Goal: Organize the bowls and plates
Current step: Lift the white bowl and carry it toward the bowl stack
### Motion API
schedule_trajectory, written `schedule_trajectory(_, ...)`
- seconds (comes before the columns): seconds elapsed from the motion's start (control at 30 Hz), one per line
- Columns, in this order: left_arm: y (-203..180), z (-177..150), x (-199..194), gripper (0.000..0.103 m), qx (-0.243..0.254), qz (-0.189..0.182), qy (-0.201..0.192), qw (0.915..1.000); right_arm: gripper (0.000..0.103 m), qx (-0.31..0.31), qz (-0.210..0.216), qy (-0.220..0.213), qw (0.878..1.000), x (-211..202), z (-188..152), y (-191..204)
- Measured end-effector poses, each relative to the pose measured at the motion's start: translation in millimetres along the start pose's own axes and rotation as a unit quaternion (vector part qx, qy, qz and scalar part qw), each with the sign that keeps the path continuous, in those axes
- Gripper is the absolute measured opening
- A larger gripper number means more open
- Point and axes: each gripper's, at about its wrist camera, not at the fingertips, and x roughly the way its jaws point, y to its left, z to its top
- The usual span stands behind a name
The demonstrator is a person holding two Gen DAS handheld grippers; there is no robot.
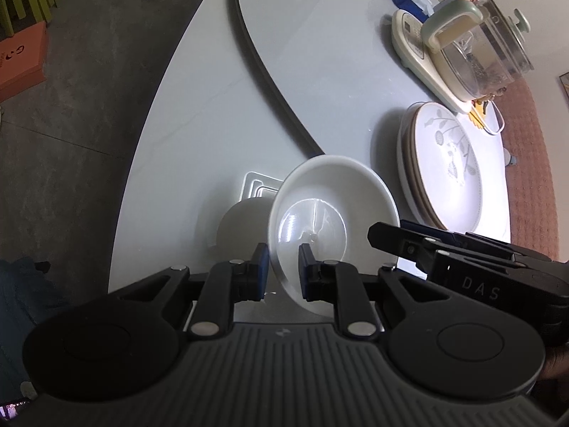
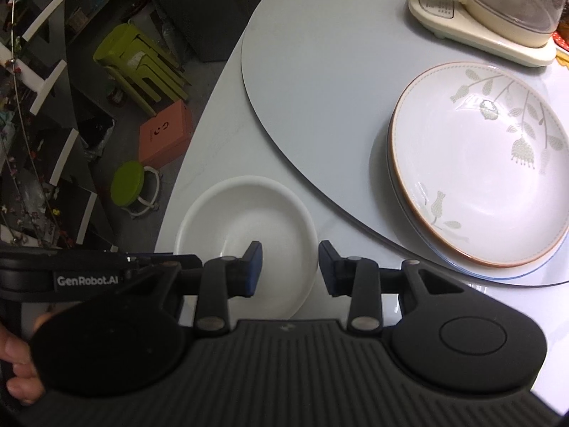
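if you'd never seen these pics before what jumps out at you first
First, the white bowl in the middle of both views, with the left claw clamped on its near rim and the right claw astride its other side. Next, the stack of leaf-patterned plates on the grey turntable to the right. Behind the plates stands a cream kettle with a clear glass jug.

- White bowl (image 1: 334,213): plain, glossy, shallow; tilted steeply on edge, its near rim gripped between the pads of the left tool (image 1: 282,274), above the pale counter (image 1: 199,114).
- Stack of plates (image 2: 480,185): cream, brown-rimmed, grey leaf pattern; top plate upright, resting on the raised round turntable (image 2: 306,82).
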Motion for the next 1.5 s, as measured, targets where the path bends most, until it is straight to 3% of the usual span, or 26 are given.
schedule_trajectory(1.0,-64.3,-12.3,-65.1,0.021,0.047,-0.051,-0.067,0.9954,0.038,0.069,-0.008,-0.108,0.992,-91.6,-20.8,-16.3)
schedule_trajectory(1.5,-98.9,-40.7,-47.8,0.021,0.091,-0.055,-0.061,0.9925,0.038,0.098,-0.045,-0.123,0.987,-109.4,-59.0,-36.1)
